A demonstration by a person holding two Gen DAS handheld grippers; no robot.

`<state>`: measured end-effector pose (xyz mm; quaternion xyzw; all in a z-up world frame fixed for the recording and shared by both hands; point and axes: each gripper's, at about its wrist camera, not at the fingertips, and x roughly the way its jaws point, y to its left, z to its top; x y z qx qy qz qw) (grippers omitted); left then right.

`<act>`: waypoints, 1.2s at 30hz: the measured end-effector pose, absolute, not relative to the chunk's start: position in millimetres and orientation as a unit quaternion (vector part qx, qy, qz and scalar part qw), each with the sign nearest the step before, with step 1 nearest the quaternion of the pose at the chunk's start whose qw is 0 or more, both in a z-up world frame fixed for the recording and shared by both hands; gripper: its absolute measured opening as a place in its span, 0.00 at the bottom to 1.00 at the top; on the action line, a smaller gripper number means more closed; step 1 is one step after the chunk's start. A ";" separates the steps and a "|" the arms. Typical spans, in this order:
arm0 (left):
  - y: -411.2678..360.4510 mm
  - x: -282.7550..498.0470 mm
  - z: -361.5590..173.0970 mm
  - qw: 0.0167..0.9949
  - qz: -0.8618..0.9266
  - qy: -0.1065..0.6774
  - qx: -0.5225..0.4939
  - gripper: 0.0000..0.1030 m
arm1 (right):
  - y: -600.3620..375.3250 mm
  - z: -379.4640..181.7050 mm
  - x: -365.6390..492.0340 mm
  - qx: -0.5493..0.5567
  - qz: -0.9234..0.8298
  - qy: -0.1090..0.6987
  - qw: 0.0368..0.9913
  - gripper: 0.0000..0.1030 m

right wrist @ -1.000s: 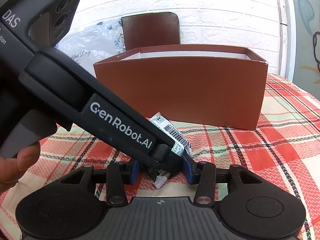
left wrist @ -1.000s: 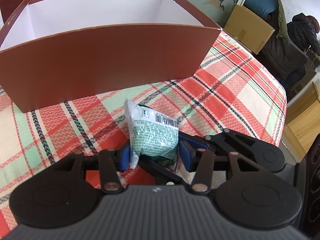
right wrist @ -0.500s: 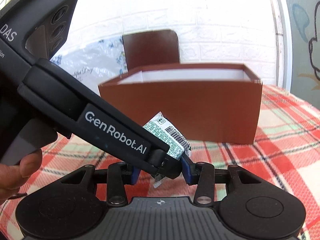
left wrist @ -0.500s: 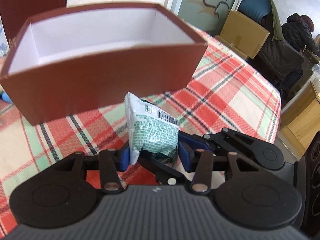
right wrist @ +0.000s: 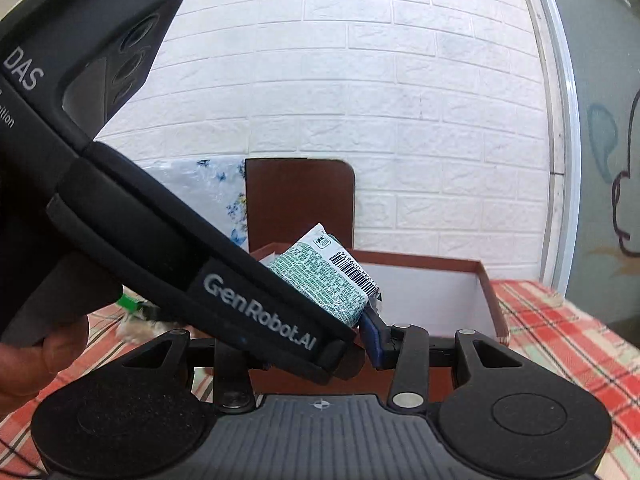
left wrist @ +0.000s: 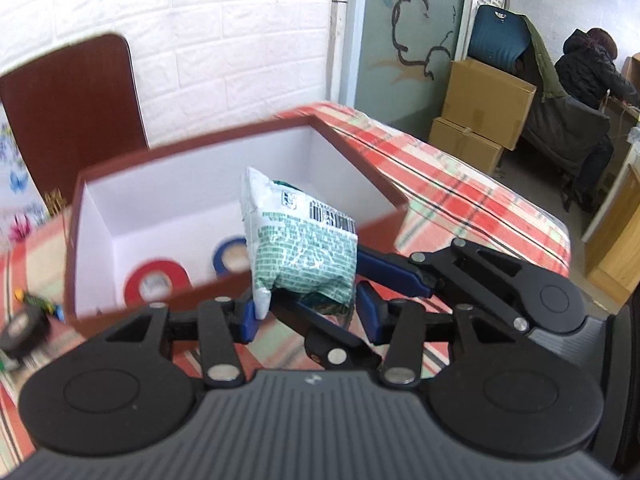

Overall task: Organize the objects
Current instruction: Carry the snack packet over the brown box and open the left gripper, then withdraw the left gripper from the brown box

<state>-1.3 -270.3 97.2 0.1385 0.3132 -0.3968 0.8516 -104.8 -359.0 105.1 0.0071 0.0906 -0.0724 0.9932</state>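
Here, nearest the lens in the left wrist view, the left gripper (left wrist: pixel 308 314) has its 2 blue pads (left wrist: pixel 247 316) drawn in narrow around the base of a white-and-green printed plastic packet with a barcode (left wrist: pixel 304 256). The left pad touches the packet; the other sits just beside it, so this reads as a light hold. The right gripper (right wrist: pixel 308 344) reaches in from the right of that frame, 1 blue finger against the packet's right side and 1 black finger under it. In its own view only its right pad (right wrist: pixel 374 334) shows, at the packet's lower corner. The left gripper's body hides the other, so I cannot tell whether it grips.

The packet stands roughly upright in the frame's centre, long axis rising to a sealed edge at the upper left. It is clear of the red-and-green plaid tablecloth (left wrist: pixel 460 184).

Just beyond is the near wall of a brown cardboard box with a white inside (left wrist: pixel 120 312). A red tape roll (left wrist: pixel 156 280) and a blue tape roll (left wrist: pixel 230 254) lie on its floor. The packet overlaps that wall, with the opening ahead and below. So the next move is probably forward over the rim, then release.
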 end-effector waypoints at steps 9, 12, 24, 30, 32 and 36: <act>-290.8 32.0 98.9 0.867 -0.368 0.296 0.161 0.48 | -374.5 103.2 -79.3 0.017 -0.083 0.091 0.992 0.40; -294.2 45.9 97.2 0.870 -0.359 0.298 0.160 0.49 | -387.5 101.6 -59.9 0.021 -0.086 0.096 0.991 0.40; -294.9 73.9 81.9 0.888 -0.304 0.300 0.171 0.64 | -404.5 86.4 -20.9 0.033 -0.107 0.118 0.987 0.56; -286.4 58.6 83.6 0.889 -0.308 0.295 0.169 0.65 | -392.4 87.5 -38.0 0.038 -0.108 0.109 0.987 0.56; -282.2 51.4 85.1 0.890 -0.307 0.291 0.169 0.65 | -387.7 87.9 -46.2 0.043 -0.109 0.105 0.988 0.57; -271.6 35.7 88.8 0.893 -0.308 0.286 0.162 0.66 | -378.4 88.3 -62.4 0.054 -0.113 0.097 0.987 0.61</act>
